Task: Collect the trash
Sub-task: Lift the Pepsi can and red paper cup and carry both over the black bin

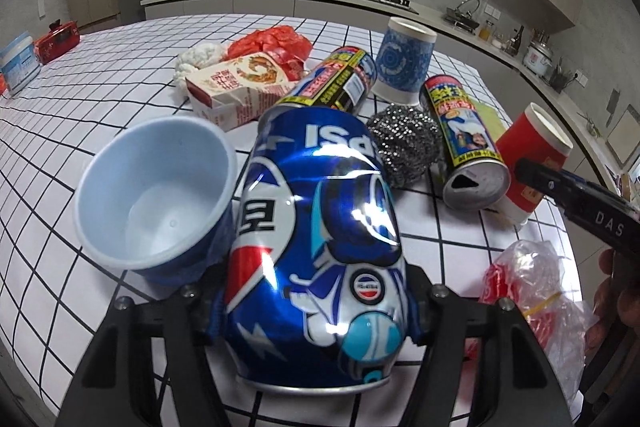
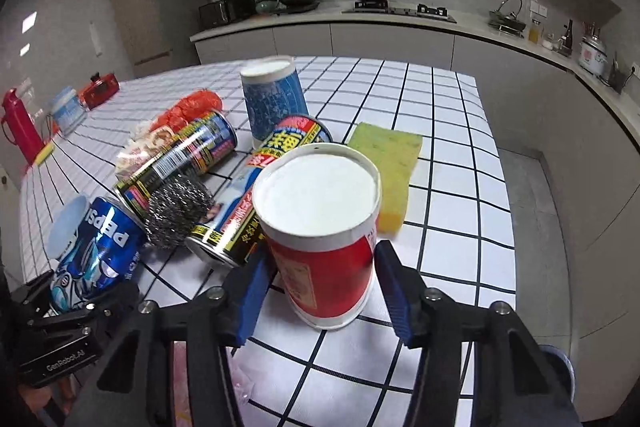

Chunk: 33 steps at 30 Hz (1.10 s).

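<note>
My left gripper [image 1: 314, 311] is shut on a dented blue Pepsi can [image 1: 316, 247], its blue pads pressed on both sides of the can; the can also shows in the right wrist view [image 2: 96, 251]. My right gripper [image 2: 320, 291] is open, its pads either side of an upside-down red paper cup [image 2: 320, 223] with gaps on both sides; the cup also shows in the left wrist view [image 1: 528, 155]. Two black-and-yellow cans [image 2: 180, 155] [image 2: 260, 191] lie on the checked tablecloth [image 2: 460, 187].
A light blue cup [image 1: 156, 195], a steel scourer [image 1: 404, 143], a blue patterned paper cup [image 1: 404, 59], a carton [image 1: 236, 87], red wrapping [image 1: 272, 43], a yellow sponge [image 2: 392, 167] and a clear plastic bag [image 1: 532, 287] crowd the table. A kitchen counter runs behind.
</note>
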### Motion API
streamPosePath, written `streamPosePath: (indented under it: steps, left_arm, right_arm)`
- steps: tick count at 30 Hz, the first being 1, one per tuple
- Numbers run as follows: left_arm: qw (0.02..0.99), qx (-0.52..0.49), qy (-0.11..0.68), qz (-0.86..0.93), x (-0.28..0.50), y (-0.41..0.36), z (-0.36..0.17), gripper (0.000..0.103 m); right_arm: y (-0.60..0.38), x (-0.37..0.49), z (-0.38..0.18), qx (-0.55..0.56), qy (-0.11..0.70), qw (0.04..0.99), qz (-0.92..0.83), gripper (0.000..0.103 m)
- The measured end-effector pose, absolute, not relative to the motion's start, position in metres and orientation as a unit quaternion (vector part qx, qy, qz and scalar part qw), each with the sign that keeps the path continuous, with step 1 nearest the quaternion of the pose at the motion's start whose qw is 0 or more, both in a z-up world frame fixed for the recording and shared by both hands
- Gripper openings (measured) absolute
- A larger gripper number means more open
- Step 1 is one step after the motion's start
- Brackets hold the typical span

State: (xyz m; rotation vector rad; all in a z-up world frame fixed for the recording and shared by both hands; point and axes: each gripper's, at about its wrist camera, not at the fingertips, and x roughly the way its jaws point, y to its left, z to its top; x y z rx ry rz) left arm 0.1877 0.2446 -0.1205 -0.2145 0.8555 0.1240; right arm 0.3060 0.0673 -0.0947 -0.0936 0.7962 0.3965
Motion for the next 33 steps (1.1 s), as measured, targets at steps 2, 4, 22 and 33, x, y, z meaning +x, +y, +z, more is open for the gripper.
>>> streamPosePath:
  steps: [2,4,22,33]
  left_arm:
    - [0.905,-0.097,0.409,0.062,0.184,0.241,-0.116,0.066]
    - [0.907,-0.094,0.405,0.062,0.179,0.238,-0.113,0.066]
    - [0.924,-0.079,0.369,0.056,0.133,0.177,-0.067,0.066]
    - [0.931,-0.075,0.356,0.007,0.125,0.11,-0.06,0.066]
  right_arm:
    - [0.063,0.301,-0.09,-0.041,0.381,0.904,0.192,0.054]
    - [0.058,0.296,-0.085,-0.039,0.376,0.905,0.193,0.054]
    - [-0.028,0.217,-0.042,-0.025,0.352,0.918,0.183,0.054]
    - [-0.114,0.176,-0.022,-0.017,0.341,0.93,0.14,0.054]
